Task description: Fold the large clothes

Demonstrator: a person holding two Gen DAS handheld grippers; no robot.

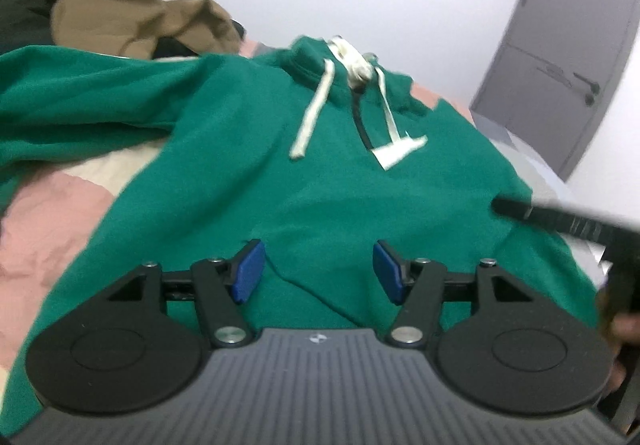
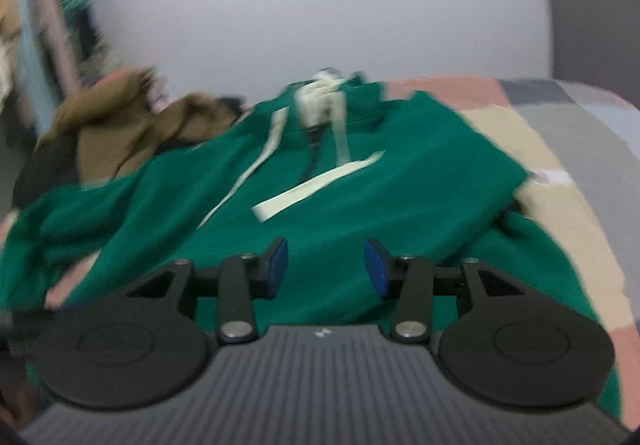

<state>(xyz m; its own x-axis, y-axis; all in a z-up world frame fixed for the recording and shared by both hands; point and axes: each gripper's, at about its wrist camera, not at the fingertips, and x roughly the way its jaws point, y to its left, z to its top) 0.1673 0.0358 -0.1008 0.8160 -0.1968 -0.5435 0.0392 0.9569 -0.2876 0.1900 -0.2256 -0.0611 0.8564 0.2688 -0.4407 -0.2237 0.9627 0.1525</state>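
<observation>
Soft green fleece hoodie (image 1: 320, 185) with cream drawstrings (image 1: 312, 113), spread lengthwise, hood end away, on patchwork bed (image 1: 48, 213), left hand-held gripper (image 1: 318, 271) and right hand-held gripper (image 2: 326, 269) both wide, empty, above hem, crumpled brown garment (image 1: 132, 9) beyond

Both wrist cams sit low and close over the green hoodie (image 1: 320, 181), facing its hood. They share its drawstrings (image 2: 264, 157) and the bed (image 1: 52, 213).
</observation>
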